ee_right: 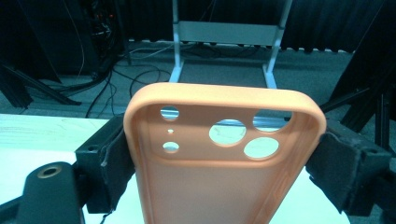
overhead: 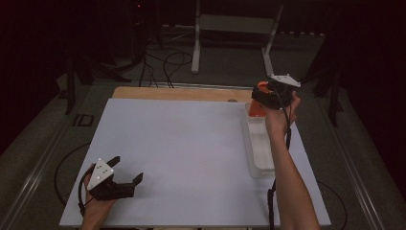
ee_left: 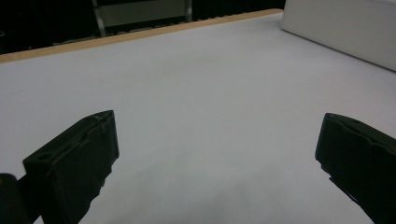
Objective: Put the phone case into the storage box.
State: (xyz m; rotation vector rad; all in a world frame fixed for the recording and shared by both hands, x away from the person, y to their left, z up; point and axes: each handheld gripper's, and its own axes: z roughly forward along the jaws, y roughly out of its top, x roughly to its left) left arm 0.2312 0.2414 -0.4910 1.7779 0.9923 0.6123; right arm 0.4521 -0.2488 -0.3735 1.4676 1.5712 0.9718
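right gripper (overhead: 267, 98): clamped on an orange phone case (ee_right: 224, 158), one padded jaw pressing each long edge; held up over the far end of the white tray (overhead: 258, 143).
left gripper (overhead: 125, 175): jaws spread wide with nothing between them, low over the near left part of the white table top (overhead: 191, 143).
phone case, right gripper view: inner face toward the camera, camera end up – three large round holes and three small ones cut through it, with the floor and a metal frame (ee_right: 229, 32) showing through and beyond them.
phone case, high view: just a bit of orange (overhead: 258, 103) peeking out at the left of the gripper; the cut-outs cannot be made out from here.
tray, high view: long, narrow, pale, lying along the right side of the table, running from near to far; it looks bare apart from the orange at its far end.
tray, left gripper view: a white wall (ee_left: 345, 30) at the upper right, well apart from the left jaws.
table edge: a wooden strip (overhead: 182, 93) along the far side in the high view – the same strip crosses the top of the left gripper view (ee_left: 140, 33).
hands: left hand (overhead: 95, 206) at the bottom left of the high view; the right forearm (overhead: 292, 187) reaches up from the bottom edge alongside the tray.
grey plates: one three-cornered plate on top of each gripper, clear in the high view.
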